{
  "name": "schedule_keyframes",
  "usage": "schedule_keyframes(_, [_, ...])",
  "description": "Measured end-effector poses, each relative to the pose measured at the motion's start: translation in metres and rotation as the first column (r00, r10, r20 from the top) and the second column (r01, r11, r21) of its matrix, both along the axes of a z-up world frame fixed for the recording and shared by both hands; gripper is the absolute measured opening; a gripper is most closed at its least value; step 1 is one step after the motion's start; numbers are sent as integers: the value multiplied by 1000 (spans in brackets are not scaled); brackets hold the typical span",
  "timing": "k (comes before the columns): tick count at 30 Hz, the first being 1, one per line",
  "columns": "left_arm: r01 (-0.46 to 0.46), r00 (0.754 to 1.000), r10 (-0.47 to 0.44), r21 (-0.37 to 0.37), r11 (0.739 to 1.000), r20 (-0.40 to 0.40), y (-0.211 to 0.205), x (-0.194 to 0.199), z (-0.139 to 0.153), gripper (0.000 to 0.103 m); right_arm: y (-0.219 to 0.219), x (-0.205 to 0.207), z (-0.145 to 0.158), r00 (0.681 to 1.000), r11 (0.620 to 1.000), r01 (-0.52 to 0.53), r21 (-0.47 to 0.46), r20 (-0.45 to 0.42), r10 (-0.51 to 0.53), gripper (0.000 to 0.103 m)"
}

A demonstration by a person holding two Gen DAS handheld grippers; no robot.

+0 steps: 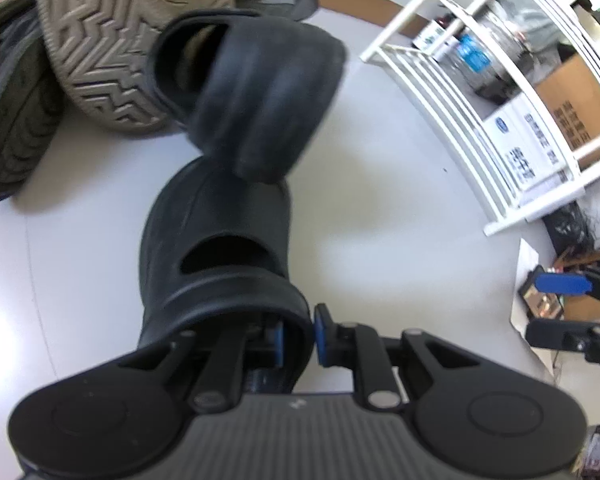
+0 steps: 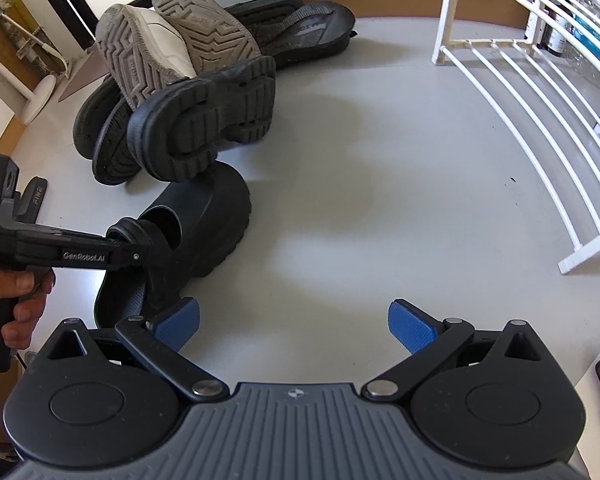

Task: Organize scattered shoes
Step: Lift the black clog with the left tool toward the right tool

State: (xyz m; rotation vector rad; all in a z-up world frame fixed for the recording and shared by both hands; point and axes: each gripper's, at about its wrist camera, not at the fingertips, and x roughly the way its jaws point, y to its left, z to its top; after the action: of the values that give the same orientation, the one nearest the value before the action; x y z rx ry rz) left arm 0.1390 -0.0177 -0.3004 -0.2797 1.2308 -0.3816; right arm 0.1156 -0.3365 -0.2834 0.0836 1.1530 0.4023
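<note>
My left gripper is shut on the heel strap of a black clog that lies on the pale floor with its toe pointing away. The right wrist view shows the same gripper pinching that strap on the clog. A second black clog lies tipped on its side against the first one's toe, sole up. Behind them is a pile of grey-soled white sneakers and other black shoes. My right gripper hangs open over bare floor, holding nothing.
A white slatted shoe rack stands on the right, with bottles and a cardboard box behind it. A person's hand holds the left gripper's handle. Bare floor lies between the shoe pile and the rack.
</note>
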Motion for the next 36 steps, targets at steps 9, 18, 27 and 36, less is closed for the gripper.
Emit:
schedule_keyframes(9, [83, 996, -83, -10, 996, 15, -26, 0, -2, 17, -13, -5, -8, 999, 1000, 21, 5, -37, -21, 103])
schedule_keyframes(18, [186, 982, -185, -50, 981, 26, -56, 2, -5, 17, -22, -7, -8, 999, 999, 33, 5, -40, -33, 103])
schedule_keyframes(27, [349, 936, -343, -72, 934, 76, -92, -12, 2, 17, -30, -9, -13, 998, 999, 43, -4, -53, -43, 103])
schedule_keyframes(36, [471, 879, -461, -64, 880, 123, -115, -22, 7, 14, -34, -10, -17, 998, 999, 36, -9, -59, -36, 103])
